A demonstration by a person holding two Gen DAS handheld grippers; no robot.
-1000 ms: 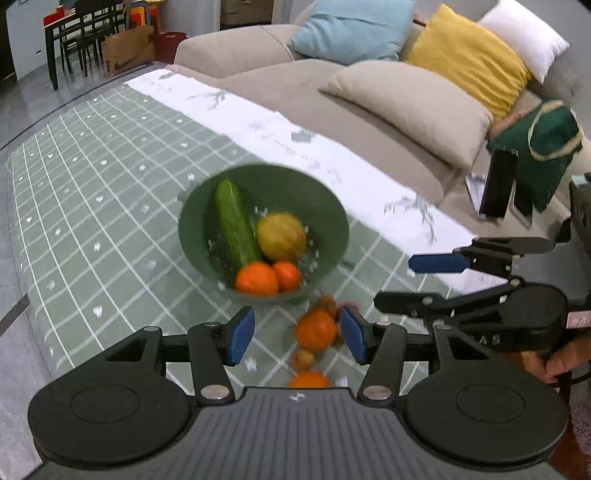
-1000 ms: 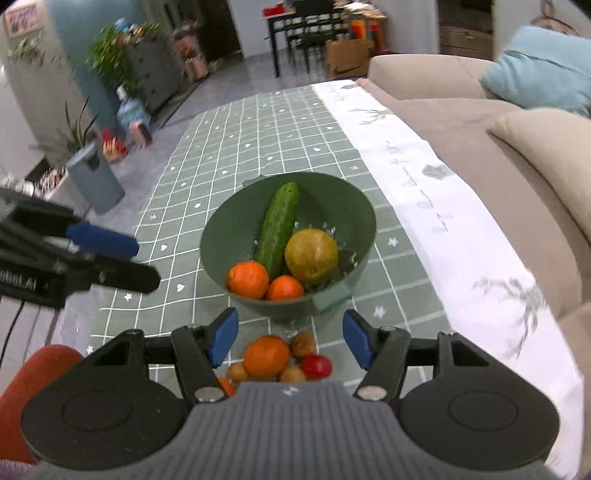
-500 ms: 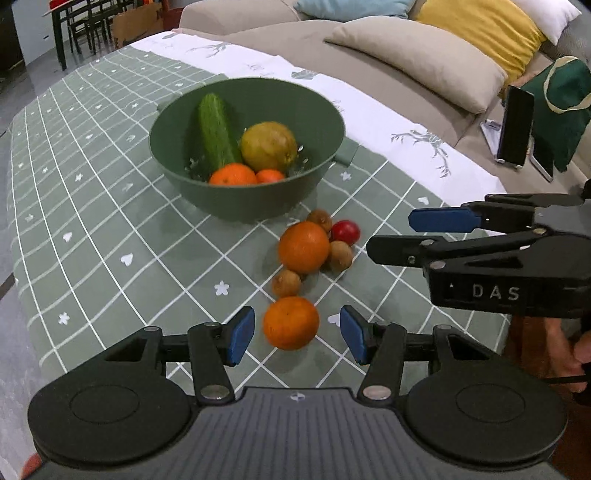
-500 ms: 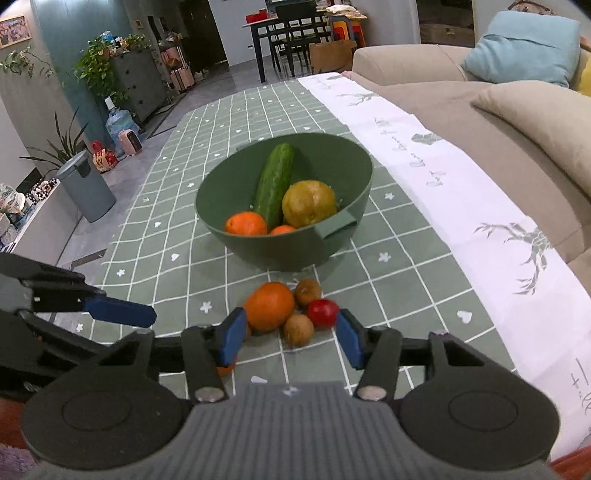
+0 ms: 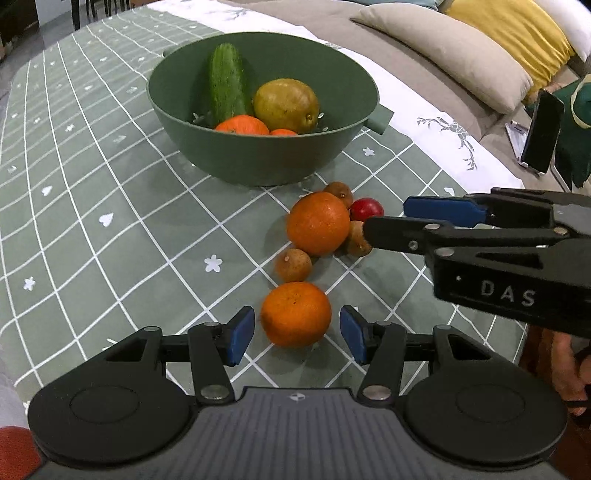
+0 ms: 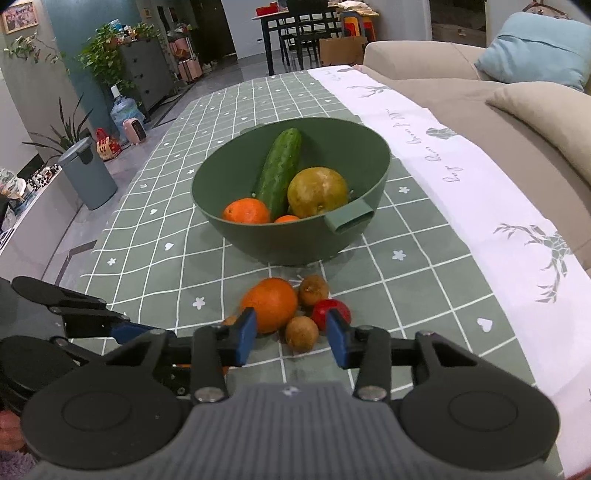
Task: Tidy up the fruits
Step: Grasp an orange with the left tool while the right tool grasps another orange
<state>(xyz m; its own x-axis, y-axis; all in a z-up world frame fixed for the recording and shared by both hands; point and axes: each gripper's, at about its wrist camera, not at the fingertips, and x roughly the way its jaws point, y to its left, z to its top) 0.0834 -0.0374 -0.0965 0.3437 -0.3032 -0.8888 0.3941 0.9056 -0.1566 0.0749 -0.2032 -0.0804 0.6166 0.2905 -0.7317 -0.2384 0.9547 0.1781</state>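
A green bowl (image 5: 207, 110) (image 6: 236, 236) holds a cucumber (image 5: 225, 79), a yellow-green pear-like fruit (image 5: 286, 105) and two oranges (image 5: 242, 125). On the checked cloth in front lie a near orange (image 5: 295, 314), a larger orange (image 5: 317, 223) (image 6: 271, 302), a small red fruit (image 5: 367, 208) (image 6: 327, 308) and three small brown fruits (image 5: 293, 264) (image 6: 301, 332). My left gripper (image 5: 297, 334) is open with the near orange between its pads, not touching. My right gripper (image 6: 291, 338) is open just before the brown and red fruits; it also shows in the left wrist view (image 5: 391, 221).
A sofa (image 6: 461, 96) with cushions (image 5: 454, 48) runs along the table's right side, past the cloth's white border (image 6: 461, 173). A phone (image 5: 541, 133) stands propped on the sofa. A bin (image 6: 86, 173), plants and a dining table (image 6: 295, 22) stand beyond.
Both grippers have dropped lower and drawn back from the bowl toward the loose fruit. The near orange now sits between my left pads. Both stay open.
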